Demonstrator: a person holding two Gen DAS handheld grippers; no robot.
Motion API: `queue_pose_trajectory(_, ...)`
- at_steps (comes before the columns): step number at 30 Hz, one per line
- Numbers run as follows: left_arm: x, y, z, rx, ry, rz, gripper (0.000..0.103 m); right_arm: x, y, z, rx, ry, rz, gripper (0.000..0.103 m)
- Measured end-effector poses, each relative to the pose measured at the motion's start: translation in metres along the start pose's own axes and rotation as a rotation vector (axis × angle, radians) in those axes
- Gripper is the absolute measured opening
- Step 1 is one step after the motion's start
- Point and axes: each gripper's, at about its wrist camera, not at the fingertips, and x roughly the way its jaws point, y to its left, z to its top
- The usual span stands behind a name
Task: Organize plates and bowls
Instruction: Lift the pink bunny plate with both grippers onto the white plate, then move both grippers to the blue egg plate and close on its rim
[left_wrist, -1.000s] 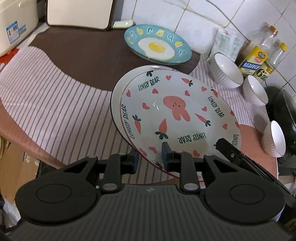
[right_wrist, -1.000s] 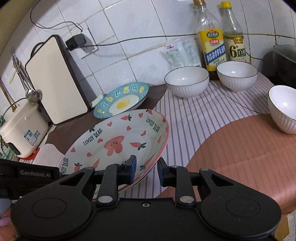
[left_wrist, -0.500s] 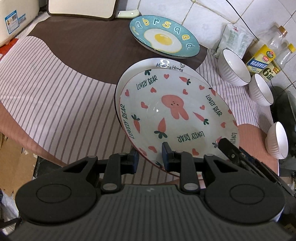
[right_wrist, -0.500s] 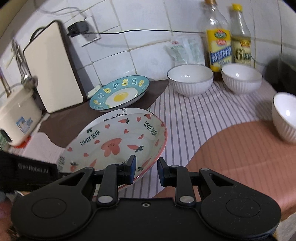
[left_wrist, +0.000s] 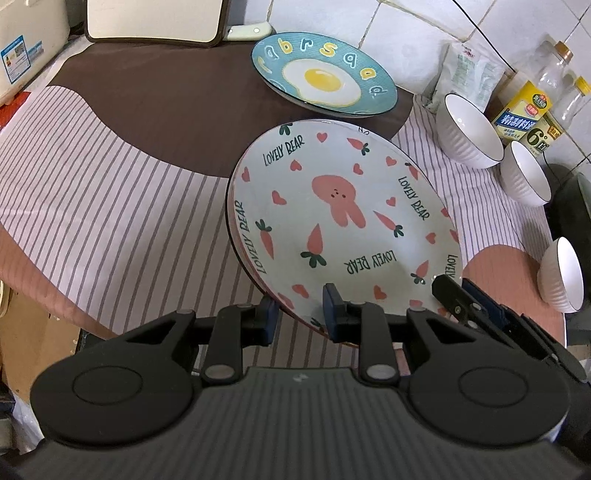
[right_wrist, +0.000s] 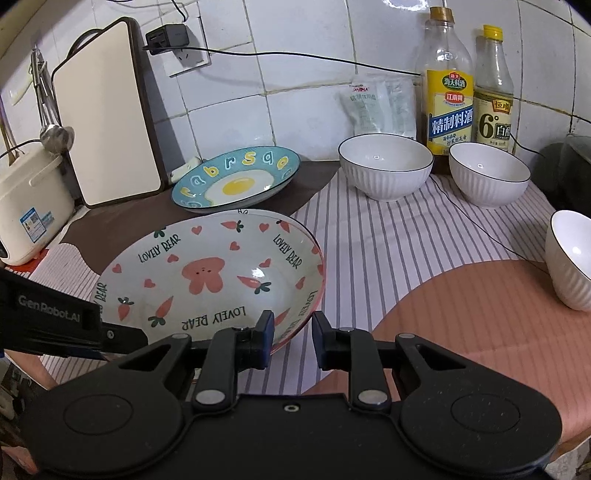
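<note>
A white deep plate with a pink bunny, hearts and carrots (left_wrist: 343, 221) (right_wrist: 207, 280) lies over a second white plate, of which only a sliver of far rim (right_wrist: 242, 211) shows. My left gripper (left_wrist: 299, 314) is shut on the bunny plate's near rim. My right gripper (right_wrist: 293, 330) grips the rim further round, its jaws closing a little with the rim between them. A blue fried-egg plate (left_wrist: 325, 81) (right_wrist: 236, 177) sits behind. Three white ribbed bowls (right_wrist: 384, 166) (right_wrist: 487, 173) (right_wrist: 570, 258) stand to the right.
Two sauce bottles (right_wrist: 448, 107) (right_wrist: 493, 103) and a plastic pouch (right_wrist: 380, 107) stand against the tiled wall. A cutting board (right_wrist: 107, 110) leans at the back left beside a rice cooker (right_wrist: 29, 214). A dark pot (left_wrist: 569, 210) sits at the right edge. A thin cable (right_wrist: 476, 225) crosses the striped cloth.
The bunny plate has come down onto the white plate below, which showed a wide crescent before and is now almost covered. Both grippers kept their hold on the rim.
</note>
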Motion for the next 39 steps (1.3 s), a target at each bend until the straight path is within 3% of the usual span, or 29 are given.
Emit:
queue_pose_trajectory(8,0.003,-0.005,0.003,0.017,0.037,0.052,0.025,0.005,-0.001,-0.004,0.004,-0.002,0.015,0.026)
queue_pose_trajectory(14,0.006,-0.004,0.007,0.017,0.083,0.048,0.026,0.006,0.003,-0.005,0.0,-0.001,0.028,0.026)
queue_pose_trajectory(20,-0.005,0.004,0.018,0.046,0.115,-0.008,0.027,-0.017,-0.001,0.007,-0.026,-0.034,0.048,0.026)
queue_pose_trajectory(24,-0.022,0.011,0.03,0.058,0.066,-0.042,0.027,-0.025,-0.003,0.028,-0.041,-0.07,0.069,0.027)
queue_pose_trajectory(31,-0.049,0.03,0.067,0.034,-0.115,-0.118,0.029,-0.016,-0.002,0.07,-0.027,-0.103,0.143,0.028)
queue_pose_trajectory(39,-0.043,0.043,0.105,0.078,-0.245,-0.11,0.035,0.025,0.003,0.107,-0.028,-0.088,0.179,0.042)
